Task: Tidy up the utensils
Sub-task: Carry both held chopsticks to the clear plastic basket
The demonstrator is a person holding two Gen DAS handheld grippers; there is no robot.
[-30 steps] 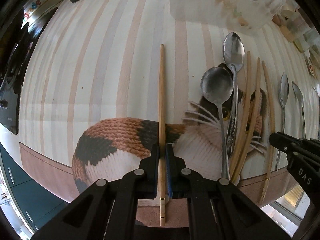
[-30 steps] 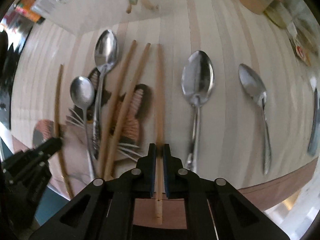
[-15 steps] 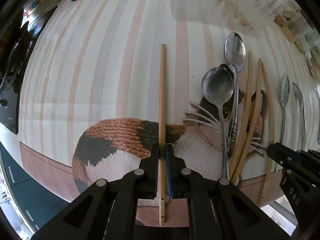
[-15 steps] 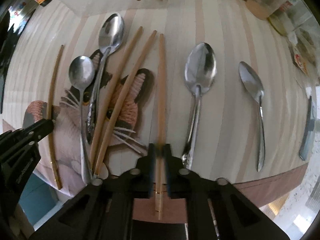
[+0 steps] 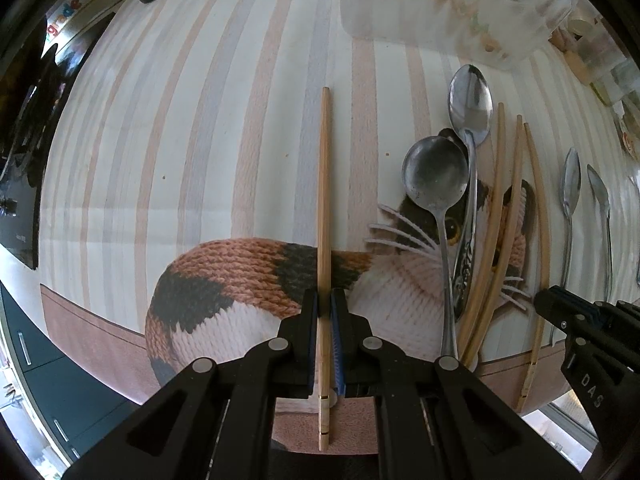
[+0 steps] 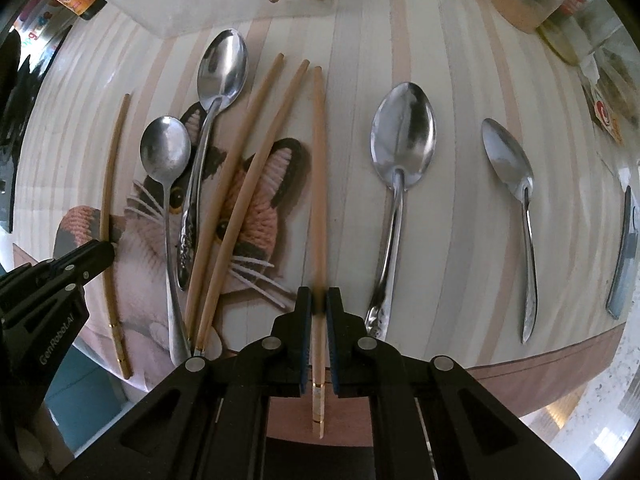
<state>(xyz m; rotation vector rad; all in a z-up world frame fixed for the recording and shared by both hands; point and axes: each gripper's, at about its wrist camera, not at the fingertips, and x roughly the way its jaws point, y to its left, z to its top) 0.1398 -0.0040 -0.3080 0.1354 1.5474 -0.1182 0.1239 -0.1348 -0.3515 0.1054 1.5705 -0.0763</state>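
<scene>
Striped cloth (image 5: 200, 120): it lay as a second before, spoons and loose chopsticks unmoved.
Plastic tray (image 5: 460, 4): cut off by the top edge, contents blurred.
My left claw (image 5: 324, 312): stayed clamped on one chopstick (image 5: 323, 184).
My right claw (image 6: 318, 312): kept pinching another chopstick (image 6: 318, 184), beside a large spoon (image 6: 400, 148).

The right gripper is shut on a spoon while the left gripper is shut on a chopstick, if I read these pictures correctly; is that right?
Not quite. The right gripper is shut on a chopstick, not a spoon; the right wrist view shows the stick running between its pads, with the nearest spoon lying untouched beside it. The rest holds: the left gripper is shut on its own chopstick.
</scene>
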